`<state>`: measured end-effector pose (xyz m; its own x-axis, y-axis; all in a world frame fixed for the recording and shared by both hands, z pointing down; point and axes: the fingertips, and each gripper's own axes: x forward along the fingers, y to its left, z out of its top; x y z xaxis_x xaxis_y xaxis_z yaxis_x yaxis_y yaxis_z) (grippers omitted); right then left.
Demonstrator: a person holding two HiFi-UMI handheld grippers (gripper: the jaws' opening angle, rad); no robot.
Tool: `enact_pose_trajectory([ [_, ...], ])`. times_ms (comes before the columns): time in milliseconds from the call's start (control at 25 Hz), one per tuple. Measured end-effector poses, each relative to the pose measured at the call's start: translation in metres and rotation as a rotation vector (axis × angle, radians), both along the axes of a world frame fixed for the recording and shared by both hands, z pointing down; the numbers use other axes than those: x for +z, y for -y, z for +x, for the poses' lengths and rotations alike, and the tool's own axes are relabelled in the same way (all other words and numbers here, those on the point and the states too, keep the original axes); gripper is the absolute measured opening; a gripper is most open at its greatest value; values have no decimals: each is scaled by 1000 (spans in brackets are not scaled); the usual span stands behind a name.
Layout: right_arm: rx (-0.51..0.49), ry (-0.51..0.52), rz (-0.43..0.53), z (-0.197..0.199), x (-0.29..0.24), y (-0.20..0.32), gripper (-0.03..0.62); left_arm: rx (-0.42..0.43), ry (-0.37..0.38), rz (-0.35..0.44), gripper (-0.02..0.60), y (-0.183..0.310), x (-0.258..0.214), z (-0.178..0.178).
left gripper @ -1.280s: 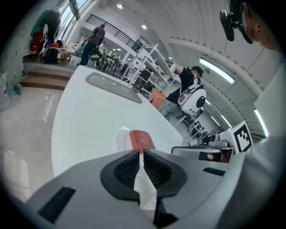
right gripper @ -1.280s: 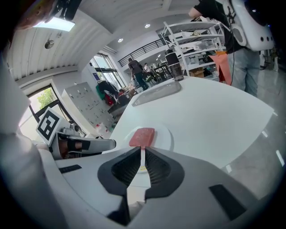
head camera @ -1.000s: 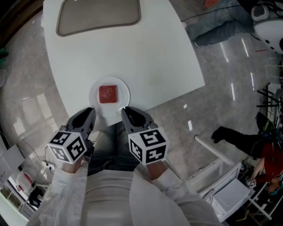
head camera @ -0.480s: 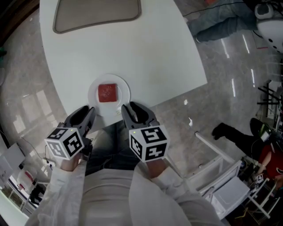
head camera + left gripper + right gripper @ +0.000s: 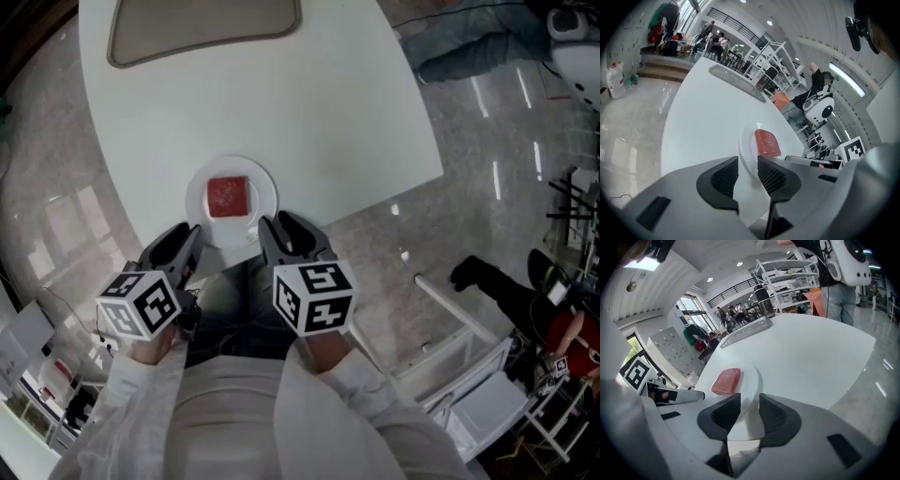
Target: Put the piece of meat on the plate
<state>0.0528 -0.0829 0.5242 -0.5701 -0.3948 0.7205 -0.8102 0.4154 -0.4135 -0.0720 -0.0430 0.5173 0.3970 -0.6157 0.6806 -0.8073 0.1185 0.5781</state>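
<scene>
Meat (image 5: 228, 197), a flat, pinkish-red slab with squared corners and a mottled, slightly glossy top, lies broad face up in the middle of a round white plate (image 5: 197, 202). The smooth, shallow-rimmed plate sits at the near edge of a matte white table (image 5: 309, 103) with rounded corners. From above the slab looks close to square, its sides roughly in line with the frame. In both gripper views it reads a little longer in the direction running away from the grippers, toward the far side of the table. A beige rounded tray (image 5: 202, 33) rests at the table's far end, and the floor (image 5: 56, 187) around it is glossy grey stone. The left gripper (image 5: 748, 164), of grey moulded plastic with dark gridded pads (image 5: 725, 177), holds its jaws apart just beside the plate's near left rim. That white rim shows through the gap, unpressed. The right gripper (image 5: 750, 401) sits at the plate's near right rim. Its jaws have just been opening and now stand apart, the rim showing in the gap with neither pad pressing on it. Each gripper carries a white cube with black square markers.
</scene>
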Motion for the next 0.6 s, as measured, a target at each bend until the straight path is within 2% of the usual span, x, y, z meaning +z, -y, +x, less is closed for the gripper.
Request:
enact_pose_trajectory([
  [160, 1, -6, 5, 1, -1, 0, 109, -8, 6, -4, 110, -1, -1, 3],
  [440, -27, -56, 40, 0, 1, 0, 109, 29, 3, -13, 110, 3, 0, 6],
  [600, -13, -54, 35, 0, 0, 1, 109, 8, -8, -5, 109, 6, -1, 5],
])
